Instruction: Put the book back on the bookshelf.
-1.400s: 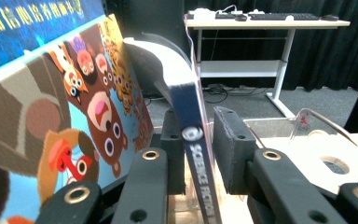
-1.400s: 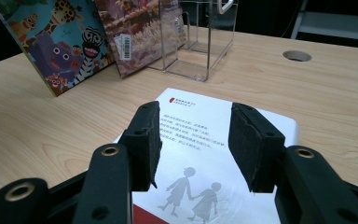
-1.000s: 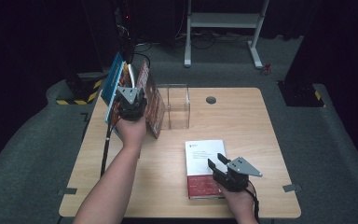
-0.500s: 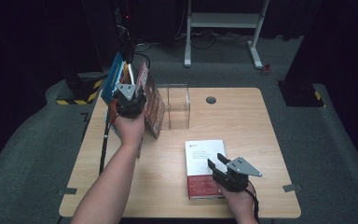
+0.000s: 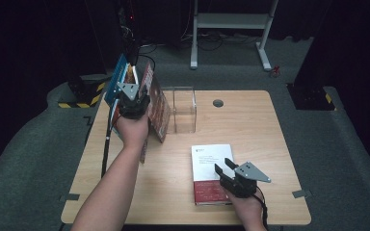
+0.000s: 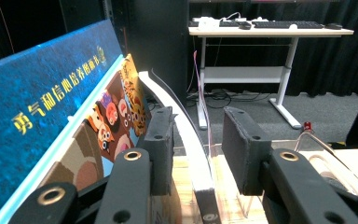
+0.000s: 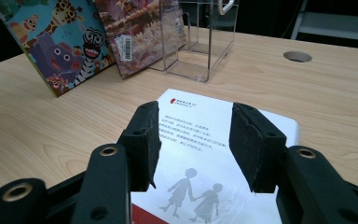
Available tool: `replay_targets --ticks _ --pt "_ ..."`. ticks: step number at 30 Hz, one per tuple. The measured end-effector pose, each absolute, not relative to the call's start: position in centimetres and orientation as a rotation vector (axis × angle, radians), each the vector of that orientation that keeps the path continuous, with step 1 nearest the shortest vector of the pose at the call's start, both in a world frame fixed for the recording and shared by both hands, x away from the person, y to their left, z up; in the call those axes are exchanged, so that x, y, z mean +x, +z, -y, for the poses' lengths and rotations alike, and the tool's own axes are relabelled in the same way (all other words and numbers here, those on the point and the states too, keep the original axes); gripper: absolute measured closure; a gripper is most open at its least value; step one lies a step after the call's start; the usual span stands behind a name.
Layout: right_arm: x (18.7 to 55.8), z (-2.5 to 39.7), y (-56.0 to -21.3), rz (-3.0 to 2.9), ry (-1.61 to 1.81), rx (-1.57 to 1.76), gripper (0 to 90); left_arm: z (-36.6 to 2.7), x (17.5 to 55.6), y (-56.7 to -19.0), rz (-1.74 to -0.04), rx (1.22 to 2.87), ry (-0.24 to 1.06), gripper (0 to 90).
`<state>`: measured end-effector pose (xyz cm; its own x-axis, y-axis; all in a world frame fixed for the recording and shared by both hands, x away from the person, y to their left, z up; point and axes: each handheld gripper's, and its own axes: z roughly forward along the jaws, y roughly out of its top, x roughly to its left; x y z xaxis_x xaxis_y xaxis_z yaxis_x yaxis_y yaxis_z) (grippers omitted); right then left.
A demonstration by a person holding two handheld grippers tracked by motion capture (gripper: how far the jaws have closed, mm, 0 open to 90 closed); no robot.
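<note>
1. Left gripper [image 5: 131,96]: held at the far-left corner of the wooden table [image 5: 250,120], among a row of picture books [image 5: 147,103] that lean against a clear acrylic box [image 5: 184,109]. In the left gripper view its jaws stand apart, with the curved white edge of one book [image 6: 193,140] rising between them, not yet clamped.

2. Change over the last second: the left hand has crept slightly toward the far-left corner, and the books have tilted with it; the shift is small. This suggests the gripper is settling over the chosen book before closing, rather than carrying it anywhere.

3. Row members: a blue hardcover with gold Chinese lettering [image 6: 42,116] at the outside, then a cartoon-covered book [image 6: 116,121], then the white-edged book.

4. Right gripper [image 5: 227,169]: unchanged in place, poised over a white-and-red paperback [image 5: 211,166] that lies flat near the table's front edge. Its jaws are apart; the cover, with two walking figures [image 7: 196,193], shows between them and is not gripped.

5. Judgement: the sorting of books is at an early step; neither book is secured.
</note>
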<state>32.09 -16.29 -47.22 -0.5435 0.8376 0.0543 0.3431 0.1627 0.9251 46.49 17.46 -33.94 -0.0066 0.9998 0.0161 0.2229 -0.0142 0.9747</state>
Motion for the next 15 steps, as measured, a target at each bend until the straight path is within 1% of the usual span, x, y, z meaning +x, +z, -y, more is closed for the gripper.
replay_targets --ticks 15 --pt "32.09 16.27 -47.18 -1.968 1.367 1.114 52.6 -17.47 46.33 -33.13 -1.363 1.381 1.12 64.3"
